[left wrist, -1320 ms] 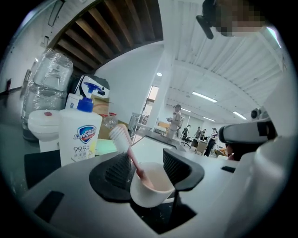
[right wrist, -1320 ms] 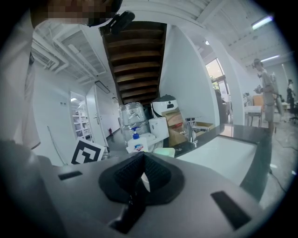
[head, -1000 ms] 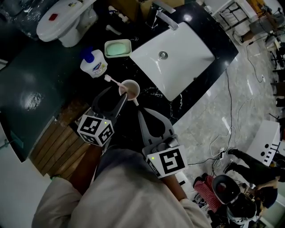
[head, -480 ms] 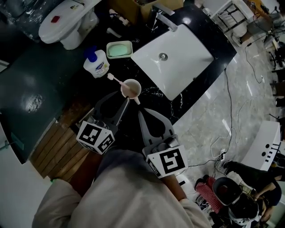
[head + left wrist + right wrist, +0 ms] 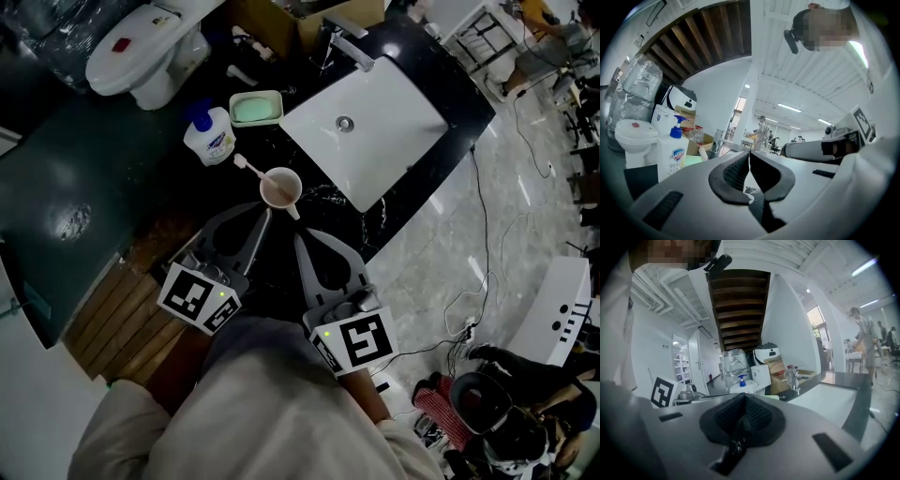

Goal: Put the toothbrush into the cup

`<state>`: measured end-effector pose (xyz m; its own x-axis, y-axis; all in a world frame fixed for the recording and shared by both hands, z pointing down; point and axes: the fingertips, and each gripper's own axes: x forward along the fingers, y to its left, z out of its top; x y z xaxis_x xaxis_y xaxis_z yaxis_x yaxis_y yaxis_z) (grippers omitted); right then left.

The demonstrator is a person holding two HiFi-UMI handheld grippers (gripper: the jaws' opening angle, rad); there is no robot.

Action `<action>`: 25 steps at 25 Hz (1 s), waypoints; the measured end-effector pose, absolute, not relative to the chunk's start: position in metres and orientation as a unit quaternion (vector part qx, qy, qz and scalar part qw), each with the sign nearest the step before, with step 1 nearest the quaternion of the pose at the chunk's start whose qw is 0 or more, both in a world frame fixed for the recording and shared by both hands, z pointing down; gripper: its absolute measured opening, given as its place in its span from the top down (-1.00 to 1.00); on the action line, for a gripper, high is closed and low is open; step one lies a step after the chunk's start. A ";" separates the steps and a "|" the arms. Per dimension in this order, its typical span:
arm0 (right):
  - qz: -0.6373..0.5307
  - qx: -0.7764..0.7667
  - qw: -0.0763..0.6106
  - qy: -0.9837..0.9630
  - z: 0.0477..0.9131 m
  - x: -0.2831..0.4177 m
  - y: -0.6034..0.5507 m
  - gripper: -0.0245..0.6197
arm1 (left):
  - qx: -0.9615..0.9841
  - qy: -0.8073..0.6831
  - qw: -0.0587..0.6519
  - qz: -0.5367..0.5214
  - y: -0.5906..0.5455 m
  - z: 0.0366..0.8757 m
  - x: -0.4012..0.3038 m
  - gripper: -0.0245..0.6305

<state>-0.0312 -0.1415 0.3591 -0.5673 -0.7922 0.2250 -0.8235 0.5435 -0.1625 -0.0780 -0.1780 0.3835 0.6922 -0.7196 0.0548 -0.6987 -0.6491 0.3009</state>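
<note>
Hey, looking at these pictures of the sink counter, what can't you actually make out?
- Toothbrush lower end: head view, hidden inside the cup.
- Cup: left gripper view, mostly behind the left gripper, whose jaws have just been closing with nothing between them.
- Cup and toothbrush: right gripper view, behind the right gripper.
- Soap bottle print: head view, too small.

A black marble worktop [image 5: 427, 52] carries a white rectangular sink [image 5: 375, 141] with a chrome tap [image 5: 342, 42], ahead and right of the fingers [image 5: 255, 234]. A white toilet [image 5: 141, 47] stands ahead to their left. Wooden slats [image 5: 112, 309] lie just left. Pale glossy floor [image 5: 506, 216] spreads right.
</note>
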 end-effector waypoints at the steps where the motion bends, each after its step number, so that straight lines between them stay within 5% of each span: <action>1: 0.124 0.461 0.061 -0.877 0.358 -0.032 -0.141 0.90 | 0.909 -0.387 0.147 -0.036 -0.177 0.380 -0.078 0.88; 25: 0.103 0.476 0.040 -0.873 0.331 -0.026 -0.139 0.90 | 0.930 -0.344 0.122 -0.045 -0.158 0.328 -0.072 0.90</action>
<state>-0.0260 -0.1390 0.3309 -0.5446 -0.8219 0.1669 -0.8382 0.5265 -0.1419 -0.0721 -0.1580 0.3284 0.7597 -0.6503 0.0000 -0.6284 -0.7340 0.2577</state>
